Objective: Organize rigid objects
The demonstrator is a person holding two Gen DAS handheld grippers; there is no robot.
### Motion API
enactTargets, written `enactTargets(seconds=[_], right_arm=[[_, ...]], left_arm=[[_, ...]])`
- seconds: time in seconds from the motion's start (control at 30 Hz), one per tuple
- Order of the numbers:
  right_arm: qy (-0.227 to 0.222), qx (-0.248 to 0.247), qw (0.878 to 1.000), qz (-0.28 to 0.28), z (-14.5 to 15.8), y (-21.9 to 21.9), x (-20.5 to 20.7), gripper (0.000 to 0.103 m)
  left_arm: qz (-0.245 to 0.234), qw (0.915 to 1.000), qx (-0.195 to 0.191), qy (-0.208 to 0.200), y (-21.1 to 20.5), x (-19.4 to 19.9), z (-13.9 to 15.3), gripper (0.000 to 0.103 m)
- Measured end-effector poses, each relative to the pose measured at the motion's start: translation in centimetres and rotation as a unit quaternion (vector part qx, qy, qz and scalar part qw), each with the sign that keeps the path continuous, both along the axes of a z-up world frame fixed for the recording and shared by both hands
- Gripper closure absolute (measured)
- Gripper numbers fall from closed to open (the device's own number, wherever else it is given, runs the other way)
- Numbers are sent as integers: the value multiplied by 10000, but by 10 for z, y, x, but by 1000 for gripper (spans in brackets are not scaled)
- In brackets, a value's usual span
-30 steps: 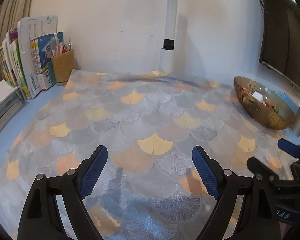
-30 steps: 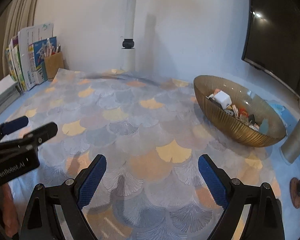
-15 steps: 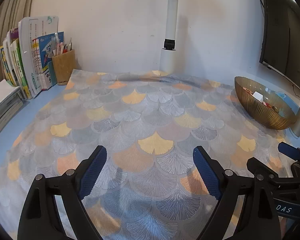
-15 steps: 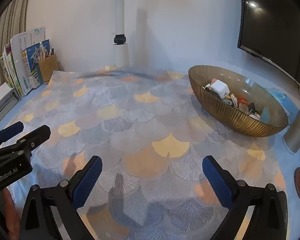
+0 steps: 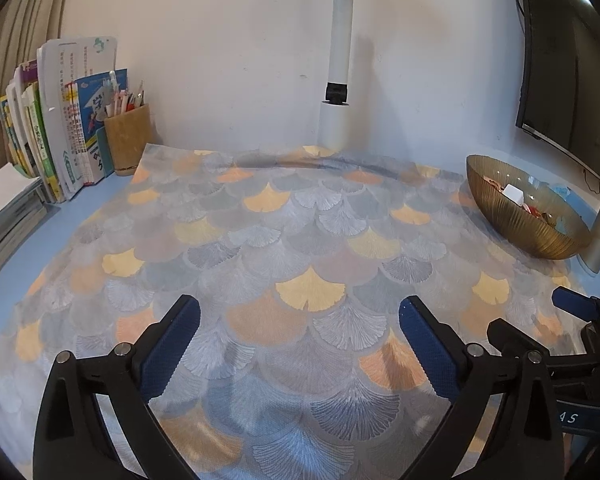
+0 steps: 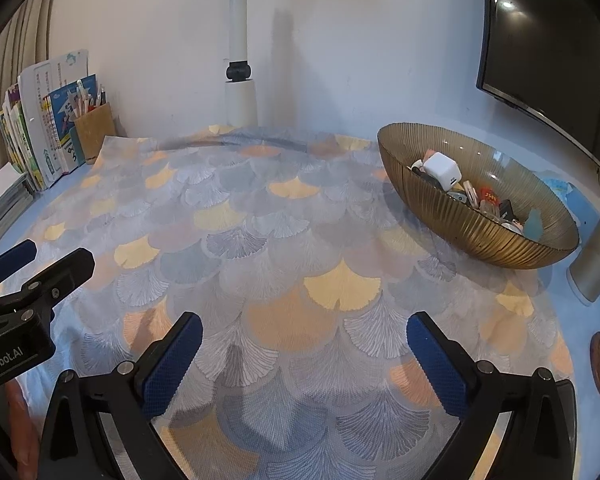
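A ribbed amber glass bowl (image 6: pixel 460 220) stands at the right on the fan-patterned cloth (image 6: pixel 260 220). It holds several small rigid items, among them a white cube (image 6: pixel 440 168). In the left wrist view the bowl (image 5: pixel 516 228) sits at the far right. My left gripper (image 5: pixel 299 308) hovers over the cloth's near part, its jaws opening, with nothing between them. My right gripper (image 6: pixel 304 322) stands wide open and empty, to the near left of the bowl. Each gripper shows in the other's view: the right gripper (image 5: pixel 530 314) and the left gripper (image 6: pixel 56 254).
Upright books (image 5: pixel 52 132) and a brown pen holder (image 5: pixel 128 140) stand at the back left. A white pole (image 5: pixel 336 120) rises at the back wall. A dark monitor (image 6: pixel 548 60) hangs at the right, with a grey post (image 6: pixel 596 256) beside the bowl.
Both grippers' jaws have spread a little wider. The right wrist view has shifted slightly, bringing the bowl closer and more into frame. The left hand stays put.
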State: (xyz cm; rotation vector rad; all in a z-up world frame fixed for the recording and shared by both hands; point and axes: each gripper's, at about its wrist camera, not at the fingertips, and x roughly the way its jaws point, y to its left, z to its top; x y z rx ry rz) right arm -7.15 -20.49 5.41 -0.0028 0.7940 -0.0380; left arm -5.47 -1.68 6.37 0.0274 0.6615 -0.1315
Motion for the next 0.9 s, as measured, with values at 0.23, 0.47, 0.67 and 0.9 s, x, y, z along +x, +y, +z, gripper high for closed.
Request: enactTargets(seconds=[0.23,0.47,0.67,0.9], right_arm=[[71,20,10000,0,-2,-1,3,1],[68,22,10000,-17,-2,0,2,1],[87,23,10000,-8,-2,-1,2,1],[121,18,9999,22,-4,0,3,1]], left_arm=[[-172,9997,159,61,-8,1,-2,2],[-112,9997,108,202,-3,4,-5,2],[-6,9994,196,275,-4,6,-7,2],[46,9990,215,401,-2,9,-10,2]])
